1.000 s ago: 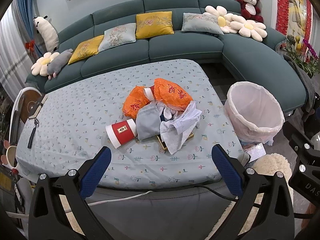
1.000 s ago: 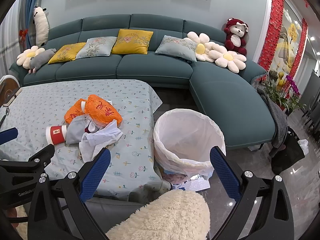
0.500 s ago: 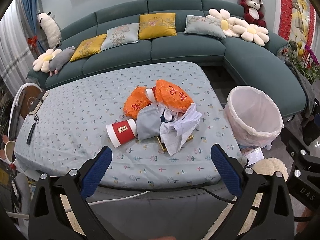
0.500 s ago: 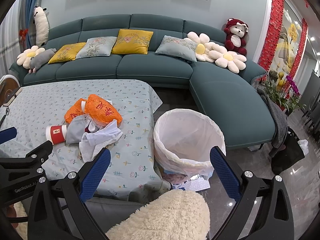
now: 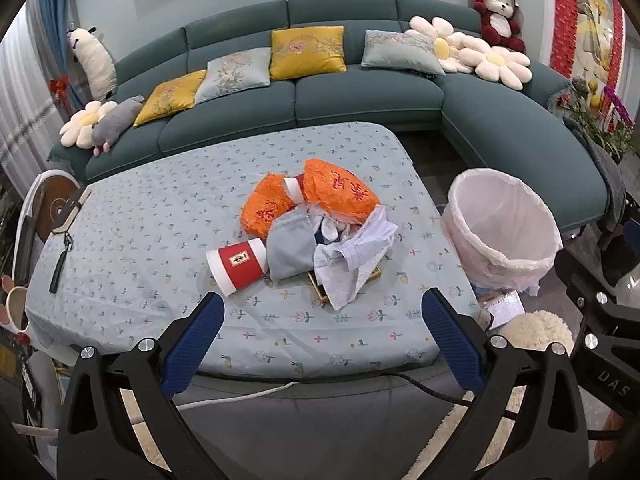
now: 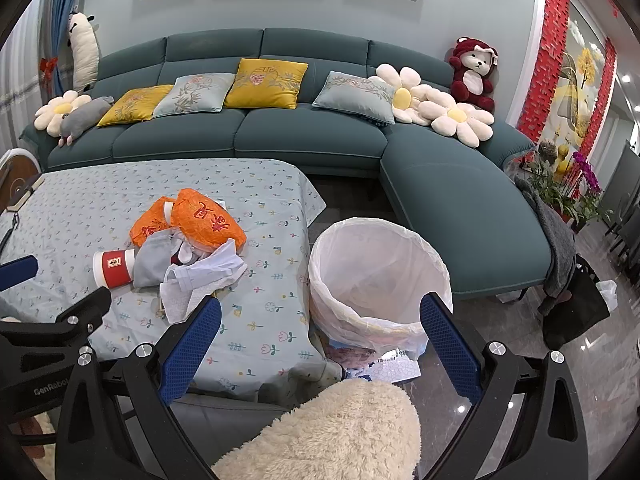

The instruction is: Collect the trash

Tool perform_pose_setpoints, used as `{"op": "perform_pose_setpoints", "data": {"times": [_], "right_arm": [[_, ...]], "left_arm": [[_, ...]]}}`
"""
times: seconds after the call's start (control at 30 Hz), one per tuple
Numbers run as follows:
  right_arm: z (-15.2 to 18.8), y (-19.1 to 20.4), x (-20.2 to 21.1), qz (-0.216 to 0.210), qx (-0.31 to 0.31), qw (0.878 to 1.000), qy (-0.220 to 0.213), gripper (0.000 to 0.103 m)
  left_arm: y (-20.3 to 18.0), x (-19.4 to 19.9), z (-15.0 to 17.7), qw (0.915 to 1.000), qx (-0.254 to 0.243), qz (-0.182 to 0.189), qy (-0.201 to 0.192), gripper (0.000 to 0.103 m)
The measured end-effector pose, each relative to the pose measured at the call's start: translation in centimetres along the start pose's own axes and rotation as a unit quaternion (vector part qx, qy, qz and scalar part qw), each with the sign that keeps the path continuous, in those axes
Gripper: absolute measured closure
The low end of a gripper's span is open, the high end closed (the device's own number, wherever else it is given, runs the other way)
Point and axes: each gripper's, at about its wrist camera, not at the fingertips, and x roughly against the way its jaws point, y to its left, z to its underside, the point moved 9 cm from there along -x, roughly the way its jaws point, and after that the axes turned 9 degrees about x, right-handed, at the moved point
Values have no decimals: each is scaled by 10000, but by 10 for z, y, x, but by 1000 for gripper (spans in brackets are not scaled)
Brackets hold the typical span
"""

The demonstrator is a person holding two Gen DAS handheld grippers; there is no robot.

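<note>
Teal sofa [image 6: 320, 136], yellow cushions [image 6: 266, 84], red plush bear [image 6: 474, 74], flowered tablecloth [image 5: 140, 216]

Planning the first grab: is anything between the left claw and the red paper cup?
Nothing visible. The left claw is open, and only bare tablecloth lies between it and the red paper cup, which lies on its side at the near-left edge of the trash pile.
</note>
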Motion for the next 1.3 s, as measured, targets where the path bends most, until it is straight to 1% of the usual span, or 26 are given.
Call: {"op": "perform_pose_setpoints", "data": {"times": [0.17, 0.23, 0.77, 1.3], "right_arm": [[0, 2, -1, -17, -2, 10000, 4, 8], [0, 2, -1, -15, 6, 10000, 4, 8], [-3, 9, -1, -60, 40, 10000, 8, 8], [-3, 10, -2, -60, 50, 10000, 11, 8]], "left_arm": [[5, 0, -2, 9999, 132, -33, -25, 8], [5, -1, -1, 9999, 106, -37, 26, 8], [1, -2, -1, 10000, 63, 70, 27, 8], [1, -3, -2, 10000, 39, 57, 18, 8]]}}
